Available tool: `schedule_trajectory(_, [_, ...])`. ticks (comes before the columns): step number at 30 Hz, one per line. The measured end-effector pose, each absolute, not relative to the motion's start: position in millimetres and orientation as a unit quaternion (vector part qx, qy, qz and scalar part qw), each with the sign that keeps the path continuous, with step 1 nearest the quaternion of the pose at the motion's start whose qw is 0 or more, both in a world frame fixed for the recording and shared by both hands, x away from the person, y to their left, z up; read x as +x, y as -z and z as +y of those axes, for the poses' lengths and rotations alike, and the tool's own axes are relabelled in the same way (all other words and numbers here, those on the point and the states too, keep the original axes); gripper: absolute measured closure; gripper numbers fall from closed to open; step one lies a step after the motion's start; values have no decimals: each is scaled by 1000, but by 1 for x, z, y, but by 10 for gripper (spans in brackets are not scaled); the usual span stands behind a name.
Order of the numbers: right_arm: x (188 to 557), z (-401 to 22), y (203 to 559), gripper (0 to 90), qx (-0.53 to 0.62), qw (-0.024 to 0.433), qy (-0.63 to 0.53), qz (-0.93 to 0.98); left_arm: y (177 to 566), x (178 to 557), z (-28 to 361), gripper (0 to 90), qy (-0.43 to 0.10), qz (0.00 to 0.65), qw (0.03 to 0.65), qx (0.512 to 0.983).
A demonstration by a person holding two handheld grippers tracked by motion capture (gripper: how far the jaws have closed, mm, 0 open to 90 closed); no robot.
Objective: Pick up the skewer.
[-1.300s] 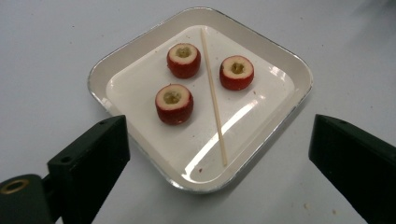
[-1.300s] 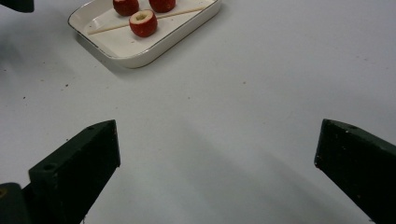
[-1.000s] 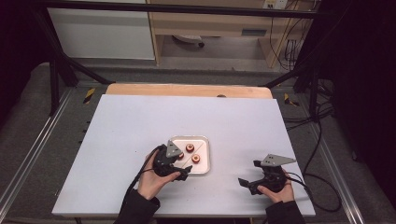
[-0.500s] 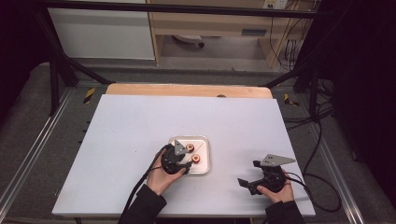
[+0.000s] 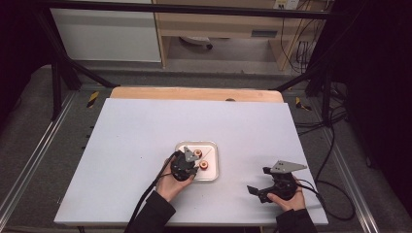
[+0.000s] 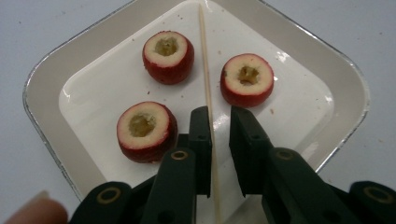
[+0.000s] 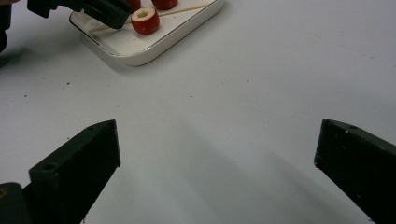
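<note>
Nearly closed—left tongs (image 6: 219,116) straddle skewer (image 6: 205,70) (untouched).

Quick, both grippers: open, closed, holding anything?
Left gripper: fingers just closing around the skewer on the plate, gap visible, not gripping yet.
Right gripper: wide open, nothing held.

A wooden board (image 5: 194,93) edges the white table (image 5: 145,136); cables (image 5: 311,46) hang beyond it.

Square white ceramic tray (image 6: 51,88), cream rim with thin silver edge. Three cored round fruit pieces (image 6: 146,131): red skin, pale cream flesh, yellowish centres. Thin wooden skewer (image 6: 205,70): light tan. Matte black jaws, lower frame. Table surface (image 5: 145,126): pale grey-white.
</note>
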State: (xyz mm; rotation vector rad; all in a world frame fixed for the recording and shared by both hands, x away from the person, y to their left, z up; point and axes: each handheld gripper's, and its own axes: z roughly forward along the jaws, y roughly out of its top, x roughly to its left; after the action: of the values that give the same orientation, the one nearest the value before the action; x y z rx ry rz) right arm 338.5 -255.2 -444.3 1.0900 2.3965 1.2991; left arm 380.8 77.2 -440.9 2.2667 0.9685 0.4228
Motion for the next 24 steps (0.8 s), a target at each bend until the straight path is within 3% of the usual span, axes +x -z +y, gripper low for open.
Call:
schedule_trajectory(7, [339,-255,445,8,368,104,-441,812,441,380,77,872,-165,370,312,859])
schedule_trajectory(24, [339,-254,445,8,367,104,-439,814,434,374,88,887,-176,370,344,845])
